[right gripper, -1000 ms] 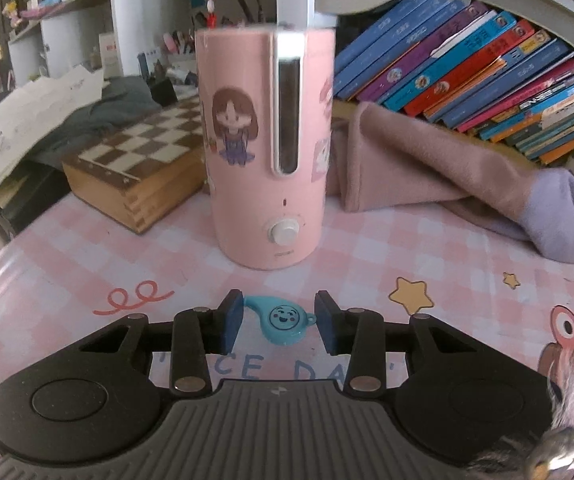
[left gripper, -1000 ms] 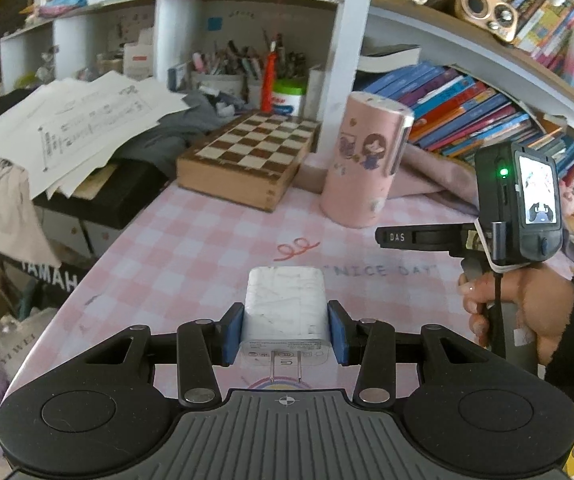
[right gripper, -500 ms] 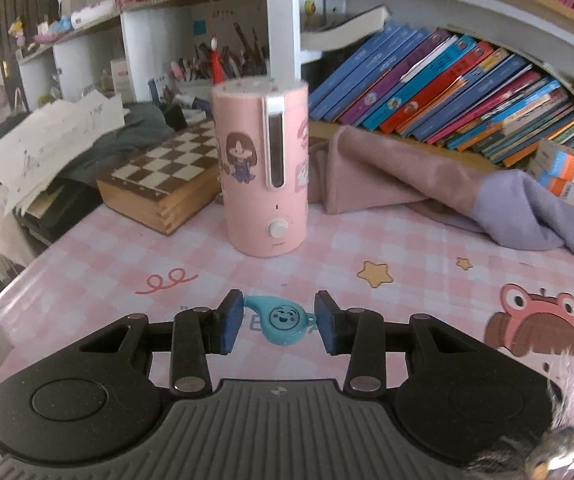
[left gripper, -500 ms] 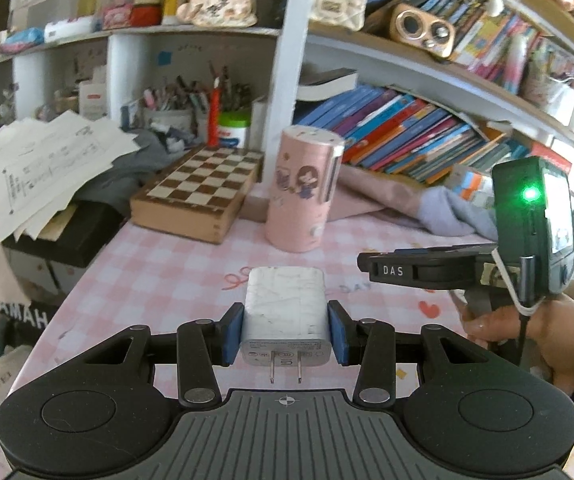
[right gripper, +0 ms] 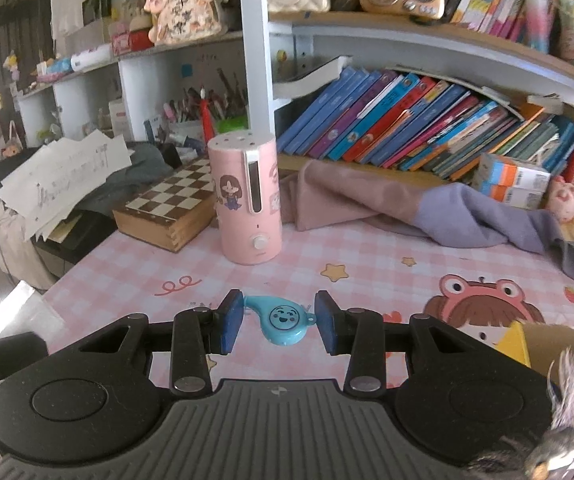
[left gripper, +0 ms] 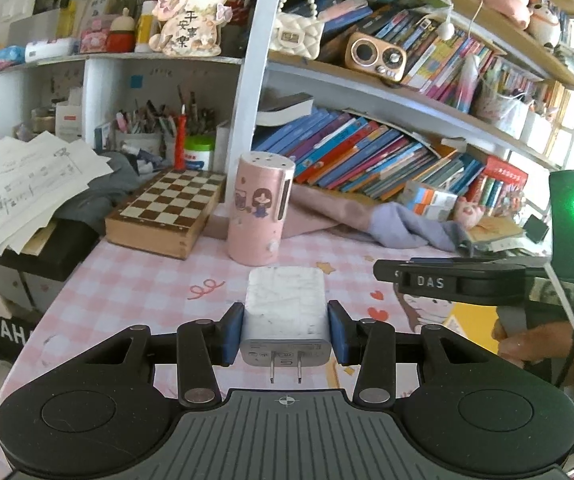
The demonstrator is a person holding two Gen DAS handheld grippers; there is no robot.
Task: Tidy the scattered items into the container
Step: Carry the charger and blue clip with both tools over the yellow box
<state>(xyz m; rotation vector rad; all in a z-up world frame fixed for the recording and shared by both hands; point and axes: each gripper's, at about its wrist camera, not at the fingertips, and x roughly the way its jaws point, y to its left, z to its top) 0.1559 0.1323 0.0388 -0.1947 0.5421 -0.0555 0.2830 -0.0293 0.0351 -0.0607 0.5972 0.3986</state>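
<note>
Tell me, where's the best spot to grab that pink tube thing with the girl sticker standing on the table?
Probably around the middle of the pink humidifier, coming in level from the front. It stands upright and round, so its smooth sides suit the pads. It may be too wide, though, and both grippers are full.

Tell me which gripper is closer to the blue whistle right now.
Right. The right gripper is shut on the blue whistle, which sits between its pads. The left gripper is apart from it, clamped on a white charger instead.
</note>
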